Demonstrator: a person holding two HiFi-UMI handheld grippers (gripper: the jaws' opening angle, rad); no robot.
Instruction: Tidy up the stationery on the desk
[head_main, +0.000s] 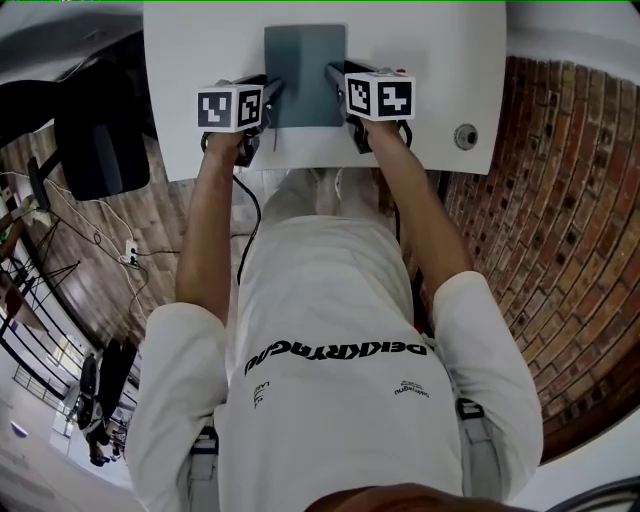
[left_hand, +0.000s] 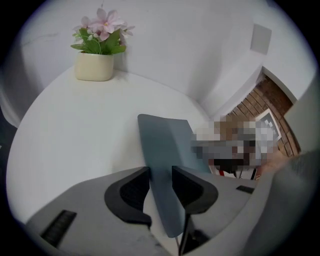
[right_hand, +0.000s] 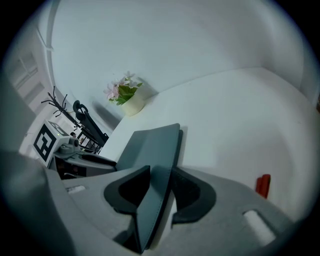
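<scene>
White counter (head_main: 440, 60) | both arms stuck straight out, side by side | left claw (left_hand: 160, 186) pinching grey folder (head_main: 305, 75) edge | right claw (right_hand: 160, 189) clamped on its other edge | folder's right between the claws

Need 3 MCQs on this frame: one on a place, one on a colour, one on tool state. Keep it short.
1. Where is the flower pot?
A. at the far edge of the desk, by the wall
B. on the floor
C. on a chair

2. What colour is the small object on the desk in the right gripper view?
A. green
B. red
C. yellow

3. What are the left tool and right tool doing?
A. both open, empty
B. only the left grips
C. both shut on the folder

Key:
1. A: the pot stands at the desk's far edge, against the white wall.
2. B: it shows red on the white top.
3. C: each gripper view shows jaws clamped on the grey-blue folder's edge.
</scene>
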